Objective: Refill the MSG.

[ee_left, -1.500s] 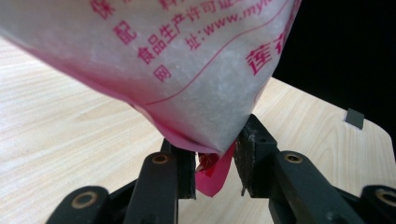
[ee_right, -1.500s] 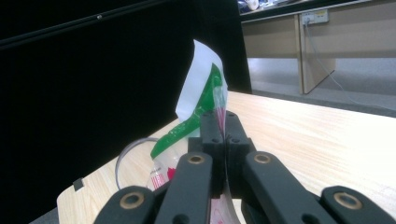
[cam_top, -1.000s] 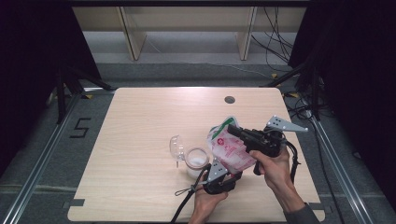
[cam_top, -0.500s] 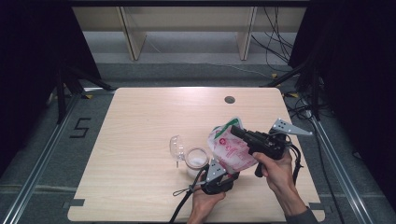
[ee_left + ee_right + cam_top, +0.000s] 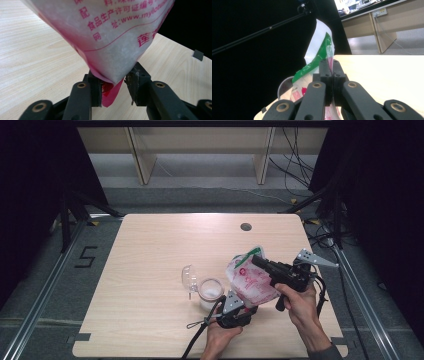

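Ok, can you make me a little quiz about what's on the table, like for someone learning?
1. True or false: the jar on the table has its lid open.
2. Which gripper pinches the bag near its green top edge?
A. left gripper
B. right gripper
C. neither
3. Fill in: the print on the bag is mostly ____ in colour.

Key:
1. True; the clear lid stands tipped back beside the jar's mouth.
2. B; its jaws are shut on the bag's upper part, while the left gripper's jaws hold the bottom corner.
3. Pink-red.
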Demonstrator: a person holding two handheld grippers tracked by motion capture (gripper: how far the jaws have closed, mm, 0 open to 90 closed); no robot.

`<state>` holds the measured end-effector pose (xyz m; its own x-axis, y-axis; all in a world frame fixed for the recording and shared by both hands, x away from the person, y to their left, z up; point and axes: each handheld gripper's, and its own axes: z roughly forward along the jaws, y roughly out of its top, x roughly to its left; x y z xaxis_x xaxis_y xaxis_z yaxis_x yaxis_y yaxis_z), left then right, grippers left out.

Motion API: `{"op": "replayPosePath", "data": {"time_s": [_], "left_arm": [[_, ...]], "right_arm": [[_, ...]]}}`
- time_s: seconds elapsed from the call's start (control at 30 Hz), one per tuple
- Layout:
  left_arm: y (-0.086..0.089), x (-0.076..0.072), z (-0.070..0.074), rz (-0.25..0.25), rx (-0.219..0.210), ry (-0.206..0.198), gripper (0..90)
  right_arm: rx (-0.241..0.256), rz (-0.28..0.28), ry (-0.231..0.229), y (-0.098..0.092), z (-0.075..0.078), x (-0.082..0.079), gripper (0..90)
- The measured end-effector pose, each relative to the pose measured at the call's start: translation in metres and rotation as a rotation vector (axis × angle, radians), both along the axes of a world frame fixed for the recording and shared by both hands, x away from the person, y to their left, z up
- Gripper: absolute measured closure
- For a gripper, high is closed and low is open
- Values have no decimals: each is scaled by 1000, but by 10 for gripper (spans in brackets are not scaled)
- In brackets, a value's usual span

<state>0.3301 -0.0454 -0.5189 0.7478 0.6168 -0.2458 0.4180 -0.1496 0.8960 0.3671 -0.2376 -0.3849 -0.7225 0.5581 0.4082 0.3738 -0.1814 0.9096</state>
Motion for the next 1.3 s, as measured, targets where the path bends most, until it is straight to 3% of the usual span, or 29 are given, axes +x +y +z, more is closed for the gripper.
{"op": "replayPosePath", "data": {"time_s": [0.13,0.27,0.3,0.43,0.47,0.67,0.7,0.73,0.77,0.8,0.87,0.9,0.97,1.0,1.03,1.07,1.1,1.13,1.17,1.2,1.23,1.27,1.3], "left_arm": [[0,-1,0,-7,8,1,632],[-2,-3,1,3,24,-11,627],[-2,-3,1,4,21,-6,622],[-3,-4,1,22,25,-8,588],[-2,-4,2,15,51,-18,582],[3,-4,8,49,60,-37,547],[5,-3,9,31,62,-53,552],[5,-3,10,43,41,-37,557],[7,-3,11,39,49,-32,557],[8,-2,12,31,50,-52,557],[9,-3,13,40,41,-36,555],[10,-3,14,30,48,-59,554],[10,-5,16,41,37,-49,551],[12,-6,18,30,45,-62,549],[13,-7,19,29,47,-67,547],[12,-9,19,38,20,-51,546],[15,-7,21,13,37,-97,544],[18,-6,22,-5,55,-115,540],[18,-8,23,8,35,-98,534],[20,-8,24,-12,48,-113,530],[21,-12,26,-1,34,-91,523],[23,-14,28,2,51,-89,520],[24,-16,30,0,42,-88,519]], "right_arm": [[32,-4,42,-1,-1,-1,900],[22,-15,25,-5,-2,1,900],[40,-14,55,-5,-2,0,900],[44,-32,42,-10,-3,2,900],[49,-26,39,-11,-3,2,900],[9,-47,63,-13,-11,4,900],[6,-54,67,-14,-14,5,900],[5,-52,71,-16,-18,7,900],[20,-72,99,-18,-20,6,900],[27,-75,75,-22,-22,9,900],[0,-85,57,-26,-20,8,900],[-1,-80,52,-27,-21,7,900],[11,-82,63,-30,-21,4,900],[0,-78,50,-33,-21,4,900],[14,-81,67,-34,-22,3,900],[8,-85,53,-37,-23,2,900],[21,-83,66,-39,-23,0,900],[33,-85,69,-41,-24,-2,900],[23,-86,59,-45,-25,-2,900],[29,-92,68,-47,-25,-4,900],[37,-93,67,-50,-26,-5,900],[47,-102,96,-52,-26,-8,900],[41,-103,69,-56,-28,-8,900]]}}
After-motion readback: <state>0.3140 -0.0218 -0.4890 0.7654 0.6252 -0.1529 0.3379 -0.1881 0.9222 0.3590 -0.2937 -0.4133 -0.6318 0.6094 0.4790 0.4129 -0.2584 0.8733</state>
